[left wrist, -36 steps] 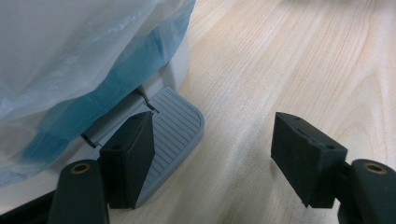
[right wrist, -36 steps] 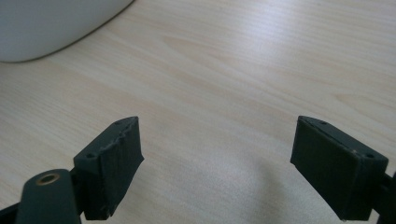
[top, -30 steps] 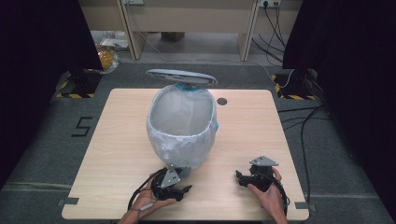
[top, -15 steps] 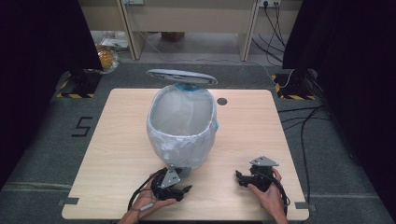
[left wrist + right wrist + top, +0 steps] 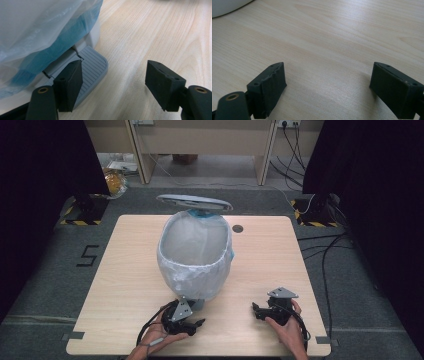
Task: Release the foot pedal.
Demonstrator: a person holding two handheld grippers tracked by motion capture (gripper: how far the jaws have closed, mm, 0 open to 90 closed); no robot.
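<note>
**R jaws just widened, rest unchanged**

Since the earlier frame only your right gripper (image 5: pixel 329 75) has been opening; jaws now wide apart, nothing btwn them, over bare table (image 5: pixel 280 255). Your left gripper (image 5: pixel 117 72): jaws apart, one on the grey pedal (image 5: pixel 93 67). Beyond it the bag-lined bin (image 5: pixel 195 255) sits mid-table, lid (image 5: pixel 194 202) raised.

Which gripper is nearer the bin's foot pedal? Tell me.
Left. The left gripper sits right at the foot pedal, one jaw over it; the right gripper rests apart, off to its side on the table.
</note>
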